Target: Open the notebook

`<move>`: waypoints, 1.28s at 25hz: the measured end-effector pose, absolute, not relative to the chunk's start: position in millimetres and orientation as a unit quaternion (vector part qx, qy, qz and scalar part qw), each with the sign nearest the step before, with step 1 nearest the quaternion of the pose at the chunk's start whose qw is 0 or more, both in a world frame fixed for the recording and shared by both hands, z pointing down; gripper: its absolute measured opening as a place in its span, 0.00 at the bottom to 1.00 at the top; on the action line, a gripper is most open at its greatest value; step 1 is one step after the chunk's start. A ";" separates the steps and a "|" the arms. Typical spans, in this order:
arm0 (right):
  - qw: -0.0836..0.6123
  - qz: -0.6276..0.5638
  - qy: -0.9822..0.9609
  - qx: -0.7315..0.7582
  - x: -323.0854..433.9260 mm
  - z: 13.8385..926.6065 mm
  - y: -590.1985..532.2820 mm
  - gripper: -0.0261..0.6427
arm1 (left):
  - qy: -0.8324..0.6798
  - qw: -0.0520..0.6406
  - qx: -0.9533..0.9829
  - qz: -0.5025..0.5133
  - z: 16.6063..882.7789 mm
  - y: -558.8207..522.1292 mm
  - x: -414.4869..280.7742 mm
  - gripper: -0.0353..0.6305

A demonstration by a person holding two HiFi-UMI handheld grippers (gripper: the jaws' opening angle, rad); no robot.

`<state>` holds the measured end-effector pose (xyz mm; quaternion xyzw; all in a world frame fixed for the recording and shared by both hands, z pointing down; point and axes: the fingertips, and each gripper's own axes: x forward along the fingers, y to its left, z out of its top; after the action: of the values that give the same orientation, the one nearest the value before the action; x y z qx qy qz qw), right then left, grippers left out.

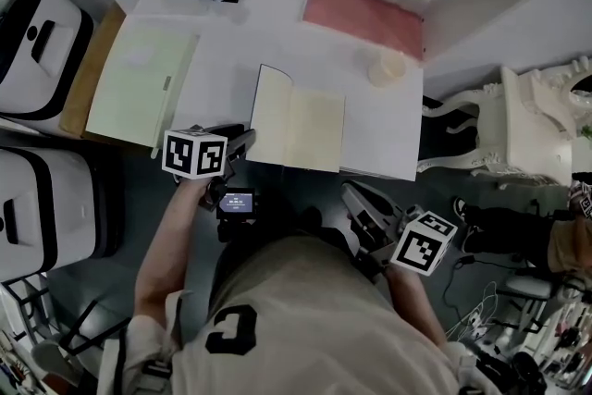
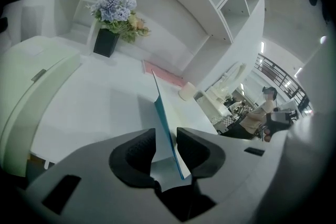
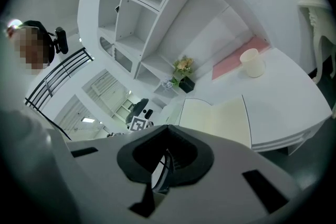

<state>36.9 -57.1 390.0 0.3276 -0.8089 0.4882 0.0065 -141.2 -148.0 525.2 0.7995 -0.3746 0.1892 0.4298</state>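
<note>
1. The notebook (image 1: pixel 298 130) lies open at the near edge of the white table (image 1: pixel 231 32).
2. My left gripper (image 2: pixel 166 140) has narrow jaws around the raised blue cover (image 2: pixel 160 107), with a gap at one pad.
3. My right gripper (image 3: pixel 167 131) is closed on nothing, off the near edge of the table.

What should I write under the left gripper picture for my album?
Left gripper with its jaws apart on either side of the raised notebook cover on the white table.
</note>
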 end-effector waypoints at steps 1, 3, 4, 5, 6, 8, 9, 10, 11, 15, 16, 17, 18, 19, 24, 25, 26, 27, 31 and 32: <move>0.007 0.489 -0.808 0.328 34.5 390.2 -56.9 0.06 | -0.372 0.432 0.800 0.187 526.3 -148.0 -142.8 0.26; 0.007 0.490 -0.807 0.330 29.9 390.6 -56.1 0.06 | -0.359 0.442 0.803 0.175 527.4 -147.9 -143.0 0.26; 0.006 0.491 -0.806 0.331 27.8 390.7 -55.6 0.06 | -0.351 0.447 0.805 0.169 527.2 -147.4 -142.4 0.26; 0.005 0.493 -0.804 0.333 26.0 390.6 -55.1 0.06 | -0.345 0.450 0.806 0.166 527.1 -146.7 -142.1 0.26; 0.004 0.494 -0.802 0.335 24.8 390.4 -54.7 0.06 | -0.340 0.453 0.807 0.165 527.2 -146.0 -142.1 0.26; 0.003 0.495 -0.799 0.340 23.2 390.0 -53.8 0.06 | -0.332 0.458 0.809 0.160 528.3 -144.9 -142.6 0.26; 0.003 0.495 -0.798 0.343 22.6 390.0 -53.4 0.06 | -0.327 0.463 0.809 0.156 529.0 -144.6 -142.7 0.26; 0.004 0.495 -0.797 0.345 22.1 390.2 -53.3 0.06 | -0.322 0.470 0.808 0.149 529.8 -144.7 -142.7 0.26; 0.004 0.495 -0.796 0.348 21.9 390.4 -53.6 0.06 | -0.316 0.479 0.807 0.142 530.7 -145.2 -142.4 0.26; 0.005 0.495 -0.794 0.354 21.4 390.0 -55.6 0.06 | -0.288 0.509 0.804 0.107 529.1 -145.3 -138.9 0.26; 0.007 0.495 -0.794 0.354 20.5 390.0 -55.7 0.06 | -0.280 0.515 0.804 0.098 527.6 -144.7 -137.1 0.25; 0.009 0.496 -0.794 0.352 19.5 390.0 -56.0 0.06 | -0.273 0.521 0.804 0.091 526.2 -144.5 -135.2 0.24; 0.011 0.496 -0.795 0.350 18.4 390.0 -56.5 0.06 | -0.267 0.525 0.803 0.086 525.3 -144.6 -133.7 0.23; 0.013 0.496 -0.795 0.348 17.6 390.0 -57.0 0.06 | -0.266 0.527 0.803 0.084 524.9 -144.6 -132.8 0.20; 0.018 0.500 -0.796 0.341 18.9 392.1 -60.5 0.06 | -0.269 0.531 0.800 0.073 523.8 -143.7 -134.0 0.12; 0.017 0.502 -0.795 0.340 20.0 392.9 -62.1 0.06 | -0.271 0.532 0.799 0.072 523.9 -144.0 -134.6 0.11; 0.015 0.504 -0.795 0.338 21.6 393.7 -64.1 0.06 | -0.274 0.532 0.798 0.074 524.4 -144.4 -135.3 0.11; 0.012 0.505 -0.794 0.337 23.7 394.3 -66.6 0.06 | -0.278 0.529 0.798 0.078 524.9 -144.9 -135.9 0.11; 0.008 0.512 -0.794 0.328 31.1 397.4 -78.4 0.06 | -0.299 0.511 0.798 0.108 526.5 -145.9 -138.1 0.11; 0.010 0.514 -0.795 0.322 31.0 398.5 -80.9 0.06 | -0.303 0.509 0.798 0.113 526.3 -145.3 -138.8 0.11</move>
<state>31.0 -80.9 398.5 0.3224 -0.7949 0.5139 0.0104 -138.8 -145.3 526.3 0.7977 -0.3035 0.1132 0.5087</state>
